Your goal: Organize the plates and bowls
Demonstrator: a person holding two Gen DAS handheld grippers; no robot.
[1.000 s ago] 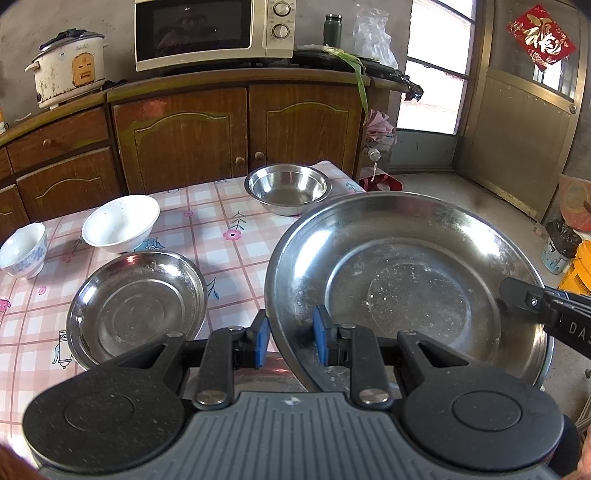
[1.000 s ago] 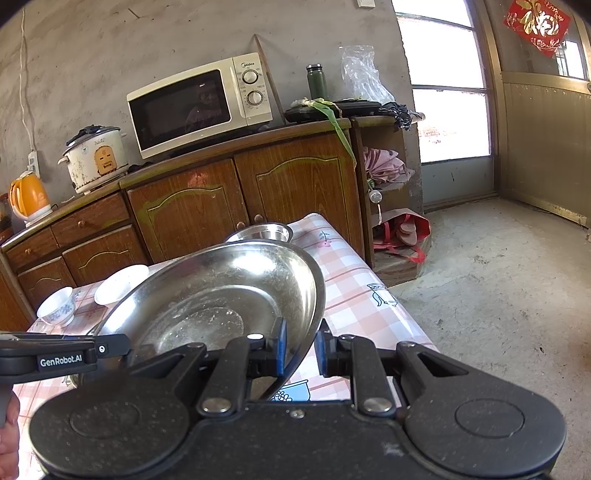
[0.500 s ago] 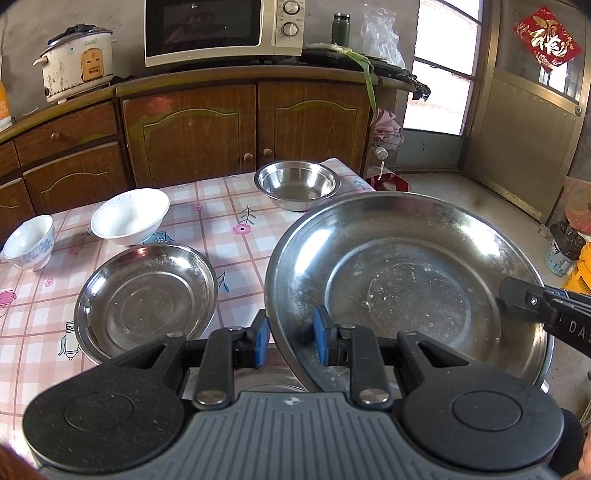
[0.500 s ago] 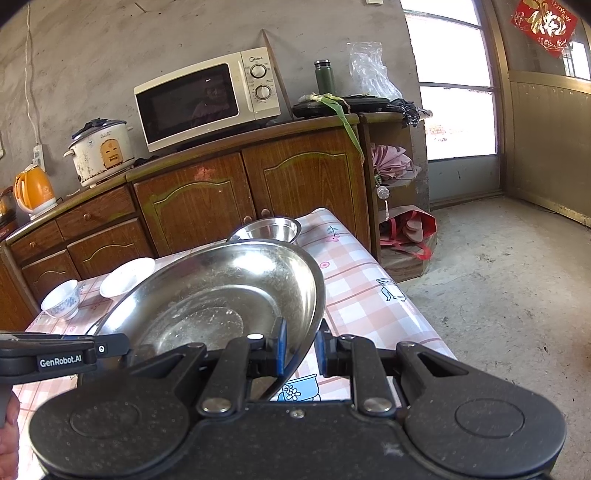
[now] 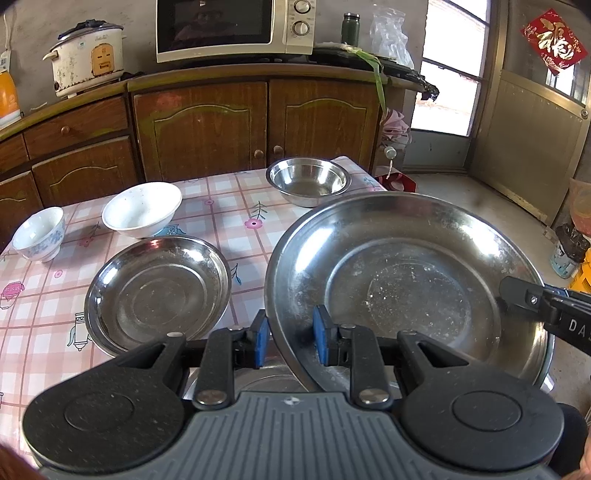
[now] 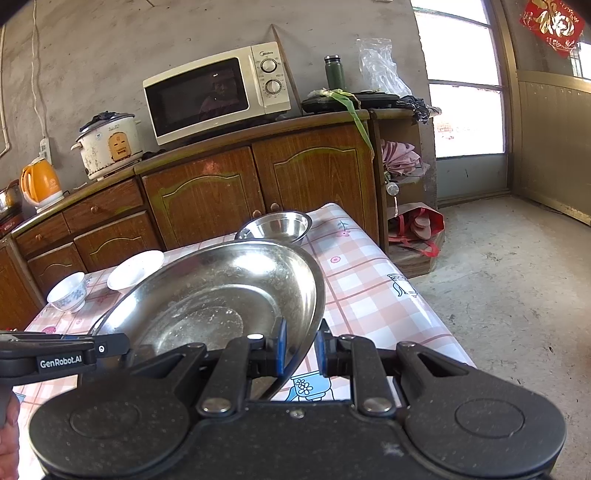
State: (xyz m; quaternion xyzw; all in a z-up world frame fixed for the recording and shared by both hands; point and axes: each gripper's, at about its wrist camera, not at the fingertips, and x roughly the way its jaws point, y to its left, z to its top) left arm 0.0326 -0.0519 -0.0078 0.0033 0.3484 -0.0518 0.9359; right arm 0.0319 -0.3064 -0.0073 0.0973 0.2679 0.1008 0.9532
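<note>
A large steel plate [image 5: 406,288] hangs over the table's right end, gripped on two sides. My left gripper [image 5: 289,341] is shut on its near-left rim, which runs between the blue pads. My right gripper [image 6: 299,349] is shut on the opposite rim of the same plate [image 6: 207,295]; its tip also shows as the right gripper [image 5: 508,295] over the plate's right edge. On the table lie a smaller steel plate [image 5: 157,291], a white bowl [image 5: 142,208], a small blue-patterned bowl [image 5: 38,232] and a steel bowl [image 5: 308,181].
The table [image 5: 229,218] has a pink checked cloth and ends just right of the steel bowl. Brown cabinets [image 5: 203,125] behind carry a microwave [image 5: 232,29] and a rice cooker [image 5: 86,57]. Bare concrete floor [image 6: 517,277] lies to the right.
The things on the table have drifted slightly to the right in both wrist views. Both grips on the large plate look the same.
</note>
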